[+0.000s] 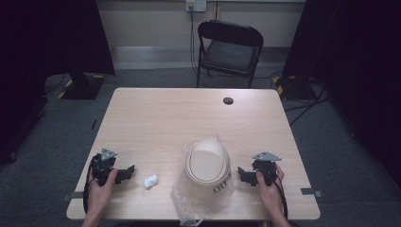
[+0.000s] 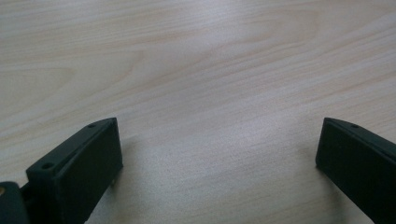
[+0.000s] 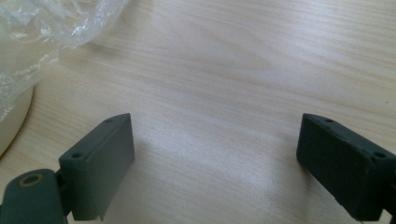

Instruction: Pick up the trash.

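Observation:
A beige round object (image 1: 207,163), shaped like a stack of bowls, lies near the table's front edge, partly inside a crumpled clear plastic bag (image 1: 189,198). A small white crumpled piece (image 1: 150,180) lies to its left. My left gripper (image 1: 126,173) rests on the table left of that piece, its jaws pointing right; in its own view the left gripper (image 2: 219,144) is open over bare wood. My right gripper (image 1: 243,175) sits just right of the beige object, pointing at it. In its own view the right gripper (image 3: 215,140) is open, with the bag (image 3: 46,28) and beige rim (image 3: 11,121) at the left.
The light wooden table (image 1: 165,113) has a dark round cable hole (image 1: 228,100) near its far edge. A black folding chair (image 1: 230,47) stands beyond the table. A black stand base (image 1: 82,85) sits on the floor at the far left.

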